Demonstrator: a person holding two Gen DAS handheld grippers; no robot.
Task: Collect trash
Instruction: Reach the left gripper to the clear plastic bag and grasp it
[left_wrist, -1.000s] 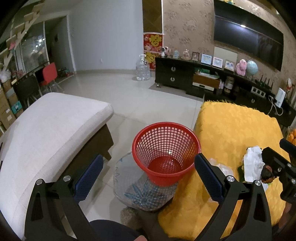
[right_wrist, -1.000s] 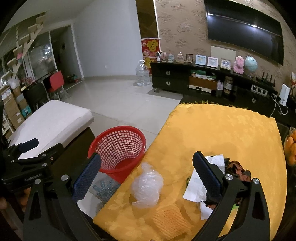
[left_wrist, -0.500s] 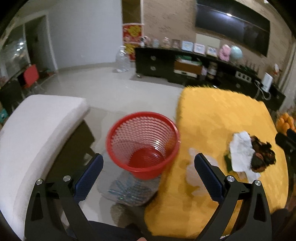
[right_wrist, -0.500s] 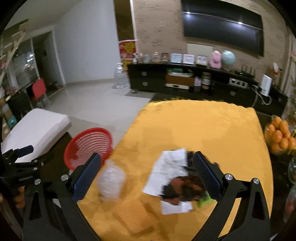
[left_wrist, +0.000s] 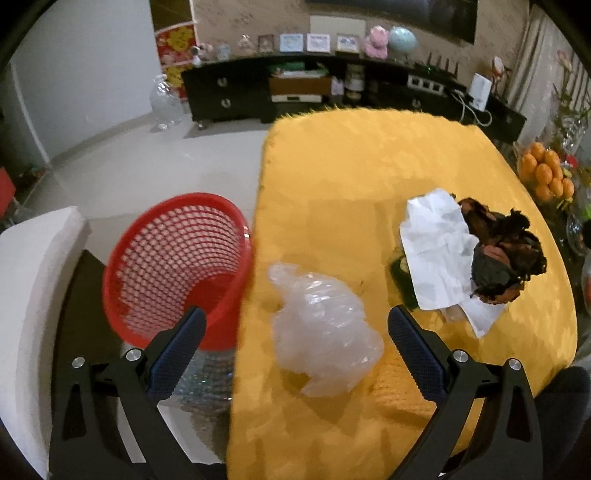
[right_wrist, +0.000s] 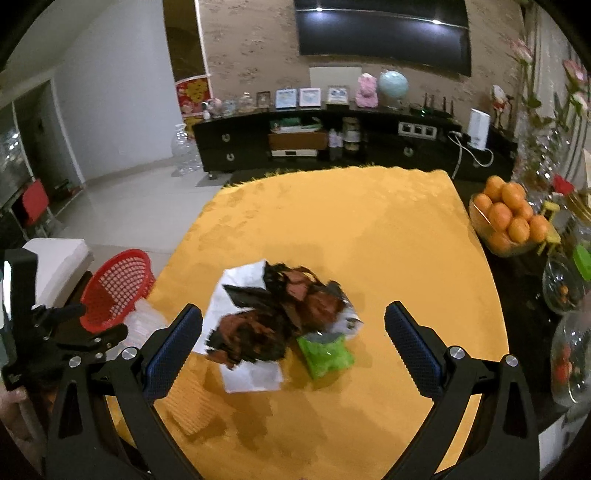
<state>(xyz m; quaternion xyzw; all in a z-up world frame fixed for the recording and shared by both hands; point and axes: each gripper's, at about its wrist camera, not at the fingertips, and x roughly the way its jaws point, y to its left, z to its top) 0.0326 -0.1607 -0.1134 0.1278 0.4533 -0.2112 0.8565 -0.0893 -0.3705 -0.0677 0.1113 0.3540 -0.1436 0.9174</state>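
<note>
Both grippers' jaws gape, empty, above wrappers (right_wrist: 280, 317) (print too blurred to read).

A living room under dim light — a wide dark television (right_wrist: 384, 33) hangs on a patterned wall above a long black cabinet (right_wrist: 236, 147). Along its top stand framed pictures (right_wrist: 309, 96), a pink toy (right_wrist: 366, 88) and a pale globe (right_wrist: 393, 84). A clear water jug (right_wrist: 183, 149) sits on the pale tiled floor (right_wrist: 140, 206) beside the cabinet. To the right, a bowl of oranges (right_wrist: 508, 218) — near glass jars (right_wrist: 563, 282). A red chair (right_wrist: 35, 201) stands at far left.
</note>
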